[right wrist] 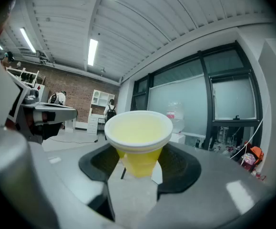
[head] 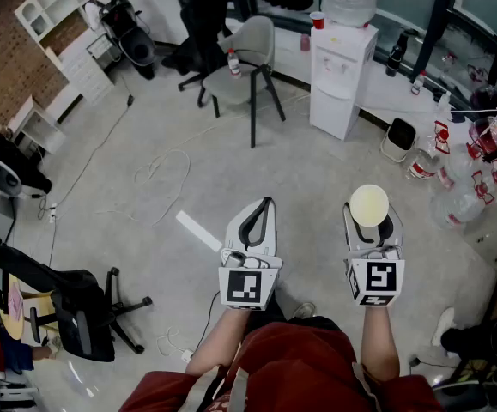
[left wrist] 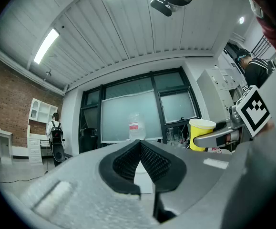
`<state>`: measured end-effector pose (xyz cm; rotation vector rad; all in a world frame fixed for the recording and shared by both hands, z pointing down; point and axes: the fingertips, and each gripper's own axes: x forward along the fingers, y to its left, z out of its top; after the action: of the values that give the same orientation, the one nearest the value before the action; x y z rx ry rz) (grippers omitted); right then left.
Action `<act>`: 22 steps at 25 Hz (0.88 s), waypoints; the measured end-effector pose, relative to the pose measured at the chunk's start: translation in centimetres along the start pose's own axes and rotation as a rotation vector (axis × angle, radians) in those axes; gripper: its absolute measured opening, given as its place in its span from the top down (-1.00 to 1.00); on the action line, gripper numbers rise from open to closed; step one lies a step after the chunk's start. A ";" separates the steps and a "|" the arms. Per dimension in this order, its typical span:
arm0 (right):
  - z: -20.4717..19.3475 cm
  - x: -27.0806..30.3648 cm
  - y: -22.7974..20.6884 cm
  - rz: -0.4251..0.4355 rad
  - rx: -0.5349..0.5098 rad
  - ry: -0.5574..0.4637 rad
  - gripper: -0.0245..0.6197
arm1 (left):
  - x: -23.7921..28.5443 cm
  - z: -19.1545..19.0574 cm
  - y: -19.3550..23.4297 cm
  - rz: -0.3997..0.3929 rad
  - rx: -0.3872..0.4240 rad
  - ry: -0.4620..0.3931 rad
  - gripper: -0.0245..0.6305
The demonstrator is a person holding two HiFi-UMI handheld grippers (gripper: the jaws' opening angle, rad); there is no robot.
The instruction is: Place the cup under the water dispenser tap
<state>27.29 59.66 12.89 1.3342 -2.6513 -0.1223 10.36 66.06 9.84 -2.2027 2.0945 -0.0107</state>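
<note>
Head view: looking steeply down at a person standing on a grey floor [head: 145,187] with a tool in each hand. The right tool [head: 372,220] carries a yellow paper cup [head: 369,202] upright, mouth up. The left tool [head: 265,206] sits just to its left. The white water dispenser [head: 341,75] stands far ahead by the windows, well apart from the cup. A grey chair [head: 244,67] is to its left.

Left gripper view: the black ribbed pads [left wrist: 153,160] meet tip to tip, with nothing between them.

Right gripper view: the jaws are clamped on the cup's tapered lower body, below the rim. The cup looks empty. The dispenser shows far beyond it, slightly right.

The step in hand appears to be the carry. Next probably comes a walk forward, keeping the cup upright and lining it up beneath the tap.
</note>
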 end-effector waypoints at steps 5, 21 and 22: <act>-0.3 1.3 0.3 -0.005 0.004 0.011 0.15 | 1.0 -0.7 1.1 -0.004 -0.014 0.002 0.94; -0.6 13.4 1.9 -0.010 0.025 0.055 0.13 | 10.1 -3.9 9.0 -0.039 -0.053 0.043 0.94; -0.5 14.5 2.1 -0.011 0.025 0.058 0.13 | 10.8 -4.1 9.8 -0.040 -0.056 0.044 0.94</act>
<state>17.26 49.23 15.35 1.3396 -2.6059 -0.0506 0.82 54.54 12.43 -2.2964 2.0984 -0.0038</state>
